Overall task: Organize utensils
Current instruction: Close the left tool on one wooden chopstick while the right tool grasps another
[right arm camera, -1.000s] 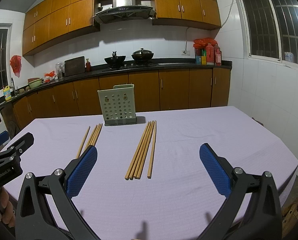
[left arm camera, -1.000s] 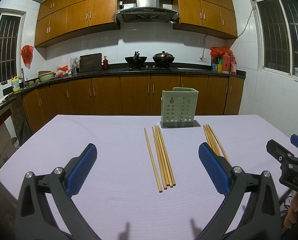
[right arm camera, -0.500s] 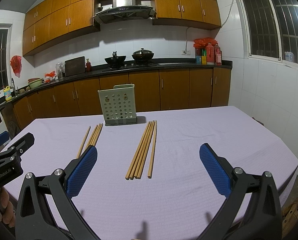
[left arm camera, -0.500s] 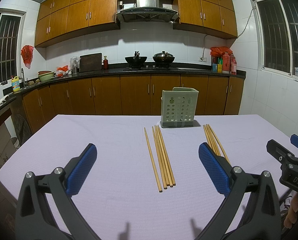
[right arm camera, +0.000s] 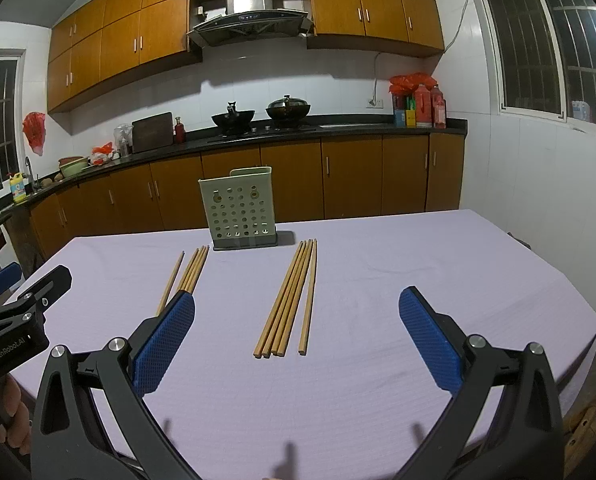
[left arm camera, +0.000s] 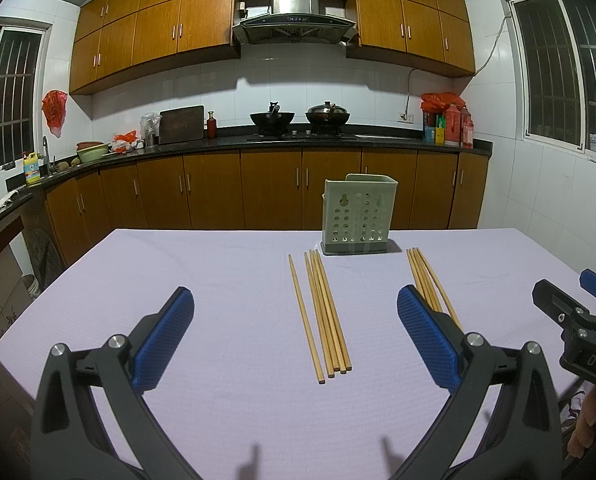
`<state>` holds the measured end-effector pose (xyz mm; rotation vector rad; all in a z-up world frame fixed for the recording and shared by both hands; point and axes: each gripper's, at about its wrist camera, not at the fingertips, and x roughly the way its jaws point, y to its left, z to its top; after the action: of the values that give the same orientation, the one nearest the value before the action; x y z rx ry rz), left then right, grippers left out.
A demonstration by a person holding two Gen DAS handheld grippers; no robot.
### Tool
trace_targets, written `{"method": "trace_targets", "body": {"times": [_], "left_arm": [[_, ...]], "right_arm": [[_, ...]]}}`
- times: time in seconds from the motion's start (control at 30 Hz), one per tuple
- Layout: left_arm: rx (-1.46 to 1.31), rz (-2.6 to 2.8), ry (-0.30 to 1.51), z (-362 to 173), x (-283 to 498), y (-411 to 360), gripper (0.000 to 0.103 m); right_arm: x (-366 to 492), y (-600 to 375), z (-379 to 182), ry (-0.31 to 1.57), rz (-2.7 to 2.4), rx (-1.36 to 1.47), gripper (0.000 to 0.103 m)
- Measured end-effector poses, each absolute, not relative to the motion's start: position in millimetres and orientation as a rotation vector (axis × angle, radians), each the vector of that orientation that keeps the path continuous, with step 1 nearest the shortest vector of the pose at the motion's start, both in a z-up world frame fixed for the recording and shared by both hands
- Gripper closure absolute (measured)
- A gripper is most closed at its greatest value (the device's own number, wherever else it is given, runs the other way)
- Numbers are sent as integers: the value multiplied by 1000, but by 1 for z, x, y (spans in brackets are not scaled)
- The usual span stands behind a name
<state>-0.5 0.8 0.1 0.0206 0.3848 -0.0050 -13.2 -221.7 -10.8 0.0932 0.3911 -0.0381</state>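
Note:
Two bundles of wooden chopsticks lie on the lilac tablecloth. The left bundle (left arm camera: 323, 312) (right arm camera: 188, 274) rests ahead of my left gripper (left arm camera: 296, 334), which is open and holds nothing. The right bundle (left arm camera: 429, 284) (right arm camera: 290, 300) lies ahead of my right gripper (right arm camera: 298, 334), also open and holding nothing. A pale green perforated utensil holder (left arm camera: 357, 214) (right arm camera: 240, 208) stands upright beyond both bundles, near the table's far edge. In the left wrist view the right bundle's near ends are hidden behind a blue pad (left arm camera: 425, 334).
The table (left arm camera: 218, 280) ends close on the left and right. Behind it run wooden cabinets and a dark counter with two woks (left arm camera: 298, 118), bottles and bowls. The other gripper shows at each frame's side, a hand holding it.

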Motion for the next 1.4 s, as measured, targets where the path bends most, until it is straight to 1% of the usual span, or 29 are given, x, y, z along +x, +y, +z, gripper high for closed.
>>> {"method": "trace_targets", "body": {"times": [0.43, 0.57, 0.6, 0.63, 0.7, 0.73, 0.77, 0.8, 0.87, 0.9, 0.97, 1.1, 1.17, 1.2, 1.27, 1.4], "left_arm": [[14, 0, 408, -2, 2, 9, 4], [-2, 24, 473, -17, 16, 15, 4], [-12, 31, 493, -20, 21, 18, 4], [-26, 40, 520, -24, 27, 23, 5], [-51, 48, 564, -30, 38, 32, 12], [-63, 53, 592, -34, 46, 38, 18], [-73, 55, 614, -38, 52, 42, 24], [-83, 56, 637, -41, 59, 45, 27], [-104, 45, 686, -48, 75, 51, 36], [-111, 35, 709, -51, 82, 54, 38], [-111, 26, 736, -57, 95, 54, 45], [-101, -18, 788, -66, 119, 50, 52], [-93, -43, 815, -72, 130, 44, 57], [-93, -62, 832, -75, 134, 42, 58], [-90, -83, 852, -82, 145, 35, 66], [-83, -107, 902, -94, 158, 26, 75]], "right_arm": [[-10, -217, -17, 407, -36, 97, 2], [3, -223, -22, 450, -52, 107, 10], [7, -226, -23, 470, -60, 116, 16], [13, -230, -26, 493, -62, 125, 20], [31, -240, -36, 570, -65, 164, 34], [39, -245, -41, 603, -60, 181, 38], [48, -250, -47, 640, -50, 201, 44], [59, -253, -52, 678, -42, 219, 50], [79, -256, -62, 733, -31, 233, 57], [89, -256, -65, 755, -20, 235, 62], [106, -254, -73, 788, -3, 231, 68], [136, -244, -90, 856, 18, 190, 79], [143, -245, -96, 884, 17, 180, 83], [146, -246, -101, 903, 14, 178, 88], [148, -248, -111, 929, 28, 196, 95], [143, -249, -111, 915, 24, 184, 95]]}}
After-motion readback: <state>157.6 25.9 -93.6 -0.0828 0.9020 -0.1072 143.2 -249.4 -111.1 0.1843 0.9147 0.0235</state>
